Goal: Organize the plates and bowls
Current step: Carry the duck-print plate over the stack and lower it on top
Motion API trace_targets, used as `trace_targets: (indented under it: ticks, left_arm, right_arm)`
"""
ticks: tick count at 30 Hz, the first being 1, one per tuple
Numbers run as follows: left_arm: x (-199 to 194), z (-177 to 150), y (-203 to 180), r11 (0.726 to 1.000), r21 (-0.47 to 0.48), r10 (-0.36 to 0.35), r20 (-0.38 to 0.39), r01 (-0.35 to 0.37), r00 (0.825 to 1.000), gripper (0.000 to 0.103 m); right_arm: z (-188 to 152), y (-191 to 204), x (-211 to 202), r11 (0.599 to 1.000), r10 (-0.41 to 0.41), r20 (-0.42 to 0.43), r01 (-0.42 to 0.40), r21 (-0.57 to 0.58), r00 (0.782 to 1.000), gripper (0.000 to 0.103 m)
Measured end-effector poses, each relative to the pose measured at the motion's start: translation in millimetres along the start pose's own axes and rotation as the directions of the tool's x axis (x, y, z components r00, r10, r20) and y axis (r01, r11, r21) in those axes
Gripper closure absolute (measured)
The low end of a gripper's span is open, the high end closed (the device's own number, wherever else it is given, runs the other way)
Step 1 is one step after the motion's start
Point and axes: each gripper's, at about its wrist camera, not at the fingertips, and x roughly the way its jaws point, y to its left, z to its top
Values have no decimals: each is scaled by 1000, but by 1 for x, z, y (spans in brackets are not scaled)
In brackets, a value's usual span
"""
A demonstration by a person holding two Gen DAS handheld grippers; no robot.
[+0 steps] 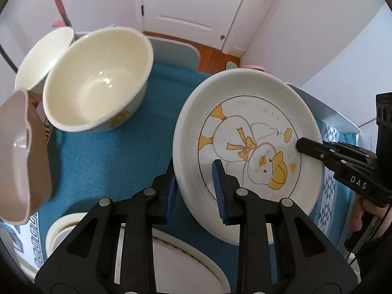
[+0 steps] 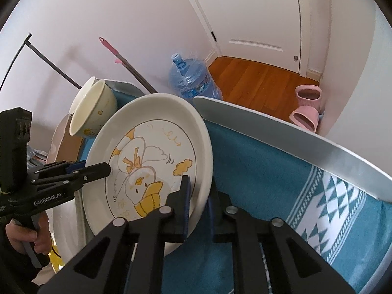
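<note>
The worktop [image 1: 103,161], lying under a teal cloth, is filling the middle of the left wrist view. The duck plate [image 1: 247,147] is sitting centre-right there, tilted up off the cloth and carrying nothing but its printed drawing. The left gripper [image 1: 196,183] is clamping the plate's near rim at lower centre, one blue pad on the face and one behind the rim. The right gripper [image 2: 198,196] is pinching the opposite rim, at lower centre of the right wrist view. At upper left of the left wrist view a cream bowl [image 1: 98,80] is standing empty, and a second cream bowl [image 1: 42,56] behind it, partly hidden, is probably empty too. A pink-brown dish [image 1: 22,156] is crowding the left edge. Along the bottom edge another white plate [image 1: 186,257] and a small cup-like rim [image 1: 61,230] are showing under the gripper, contents hidden.
</note>
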Motion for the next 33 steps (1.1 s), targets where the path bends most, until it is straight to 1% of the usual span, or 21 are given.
trace_targets:
  ticks: [3, 8, 9, 10, 15, 18, 23, 26, 27, 30, 33]
  left_arm:
    - [-13, 2, -4, 1000, 20, -5, 26, 5, 1000, 78]
    - [-55, -6, -5, 999, 36, -21, 96, 18, 995, 78]
    - [-62, -8, -4, 999, 38, -24, 106, 20, 994, 78]
    - [-81, -13, 12, 999, 43, -27, 120, 22, 992, 78]
    - [-119, -23, 19, 998, 62, -26, 165, 16, 986, 78]
    - [-135, -35, 27, 997, 75, -23, 176, 10, 984, 78]
    - [-151, -55, 59, 995, 100, -38, 153, 23, 987, 78]
    - [-151, -71, 83, 989, 144, -51, 129, 32, 990, 78]
    - [-147, -75, 87, 987, 157, -54, 124, 34, 991, 78]
    - [-133, -88, 109, 977, 210, -59, 67, 44, 996, 78]
    - [-115, -97, 123, 964, 259, -67, 21, 59, 998, 78]
  right_arm:
    - [-1, 6, -17, 1000, -14, 25, 14, -5, 1000, 91]
    - [-4, 28, -52, 999, -32, 73, 33, -16, 997, 91]
    - [-6, 34, -60, 999, -33, 83, 34, -14, 996, 91]
    - [-8, 38, -66, 999, -34, 89, 35, -14, 995, 91]
    - [-21, 67, -93, 999, -30, 119, 31, -14, 993, 91]
    - [-33, 86, -98, 1000, -28, 123, 29, -7, 992, 91]
    - [-56, 119, -95, 999, -40, 125, 38, 22, 991, 91]
    - [-72, 139, -88, 997, -54, 125, 48, 54, 991, 91]
    - [-77, 144, -86, 997, -61, 126, 53, 63, 990, 91]
    - [-93, 162, -73, 991, -87, 125, 73, 114, 988, 91]
    - [-108, 172, -58, 982, -114, 121, 93, 165, 986, 91]
